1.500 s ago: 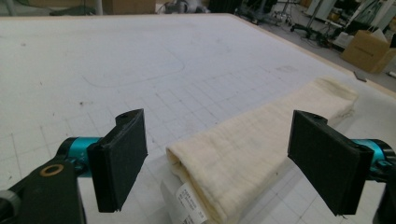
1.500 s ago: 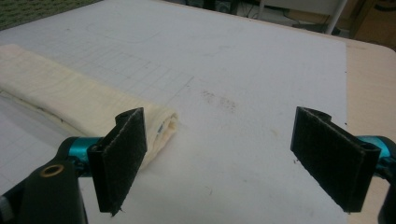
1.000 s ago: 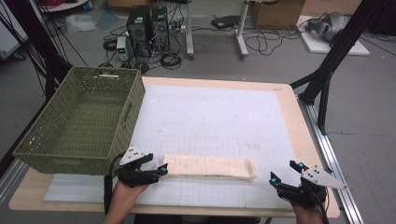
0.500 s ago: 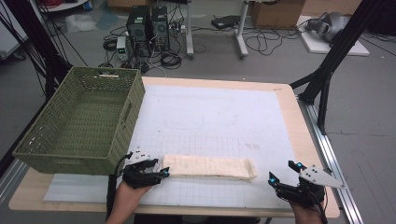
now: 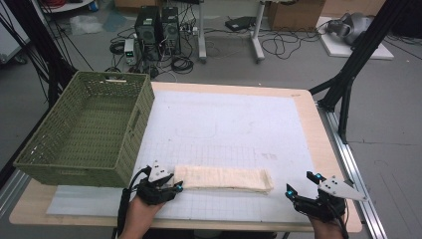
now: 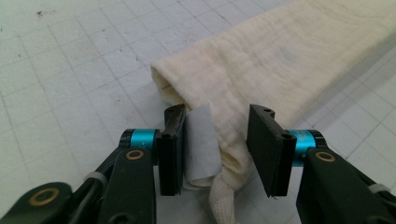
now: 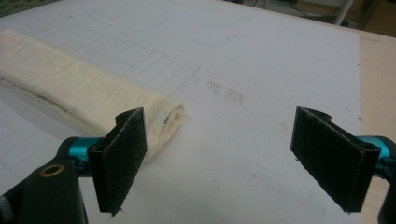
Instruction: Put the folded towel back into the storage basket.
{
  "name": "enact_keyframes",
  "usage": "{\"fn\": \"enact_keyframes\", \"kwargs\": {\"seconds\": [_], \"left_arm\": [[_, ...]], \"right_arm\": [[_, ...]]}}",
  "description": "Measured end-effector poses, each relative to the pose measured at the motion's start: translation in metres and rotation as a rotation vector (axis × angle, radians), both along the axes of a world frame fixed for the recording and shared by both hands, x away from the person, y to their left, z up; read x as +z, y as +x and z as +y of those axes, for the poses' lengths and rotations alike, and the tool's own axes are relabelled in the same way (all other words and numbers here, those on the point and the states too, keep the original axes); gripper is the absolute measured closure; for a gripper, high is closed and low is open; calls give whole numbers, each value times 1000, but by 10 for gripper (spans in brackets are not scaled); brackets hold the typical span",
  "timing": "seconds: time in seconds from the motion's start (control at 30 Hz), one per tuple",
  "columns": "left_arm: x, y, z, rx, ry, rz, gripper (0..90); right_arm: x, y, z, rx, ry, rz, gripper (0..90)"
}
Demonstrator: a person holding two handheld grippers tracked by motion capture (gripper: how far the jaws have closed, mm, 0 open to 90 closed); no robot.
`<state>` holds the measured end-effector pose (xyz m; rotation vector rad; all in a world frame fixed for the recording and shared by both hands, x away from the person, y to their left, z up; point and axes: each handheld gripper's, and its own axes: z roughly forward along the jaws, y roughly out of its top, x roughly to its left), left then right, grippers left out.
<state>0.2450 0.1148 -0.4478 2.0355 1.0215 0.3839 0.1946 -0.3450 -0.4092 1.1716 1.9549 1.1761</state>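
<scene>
A: Left fingers [image 6: 264,149] have just been closing on the near end of the folded towel [image 5: 224,178]. In the left gripper view the cloth and its white label [image 6: 201,144] sit between them; one finger is against the label, the other has a sliver of gap, so I log it as narrowing, not yet a firm pinch.

B: And the right?

A: Right gripper [image 7: 233,156] has its fingers spread wide, nothing between them. I hold it on the bare mat, just beside the towel's other end [image 7: 170,116] but apart from it. My reading: it waits so that both ends can be taken together.

B: Where does the towel lie?

A: On the white gridded mat [image 5: 239,124] at the near edge of the worktop [image 5: 326,149], lengthwise between the two grippers, with the left gripper [image 5: 175,186] at its left end. The green basket [image 5: 84,129] stands to the left, near that end and empty as far as I can see; probably where the towel goes, hence the grasp from that side.

B: Condition of the cloth?

A: Cream, soft weave, folded into a long narrow band several layers thick. At the left end the layers bunch into a loose roll, and a twisted edge trails towards the camera below the fingers. The right end shows a neat rounded fold.
</scene>
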Motion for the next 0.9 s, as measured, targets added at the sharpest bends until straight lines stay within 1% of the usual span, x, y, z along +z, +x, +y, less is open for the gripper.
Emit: {"fn": "enact_keyframes", "kwargs": {"seconds": [0.07, 0.1, 0.17, 0.2, 0.33, 0.47, 0.53, 0.63, 0.73, 0.77, 0.83, 0.9], "left_arm": [[0, -1, -1, -24, -5, 5, 663], [0, -1, -2, -34, -7, 4, 726], [1, -2, -3, -49, 3, -2, 787], [1, -2, -3, -52, 3, 0, 798], [1, -1, 0, -44, -37, 13, 813], [6, -1, 4, -42, -97, -1, 817], [8, -1, 7, -42, -122, -9, 817], [10, -2, 9, -42, -139, -22, 817], [11, -2, 9, -44, -146, -28, 817], [10, -2, 9, -45, -148, -28, 817], [10, -2, 10, -46, -142, -25, 816], [10, -2, 10, -41, -148, -27, 816]], "right_arm": [[0, 1, 0, 2, 0, -5, 171], [0, 1, 0, 3, 0, -6, 171], [0, 0, 1, 5, 3, -2, 171], [0, 0, 1, 6, 4, -1, 171], [0, 0, 1, 9, 5, -9, 171], [0, 1, 2, 11, 7, -7, 171], [0, 1, 2, 14, 9, -14, 171], [-2, 3, 5, 7, 10, -9, 171], [-4, 8, 11, 33, 0, 3, 171], [-5, 11, 17, 51, -8, 2, 171], [-5, 12, 21, 55, -16, 3, 171], [-7, 15, 27, 61, -29, 9, 181]]}}
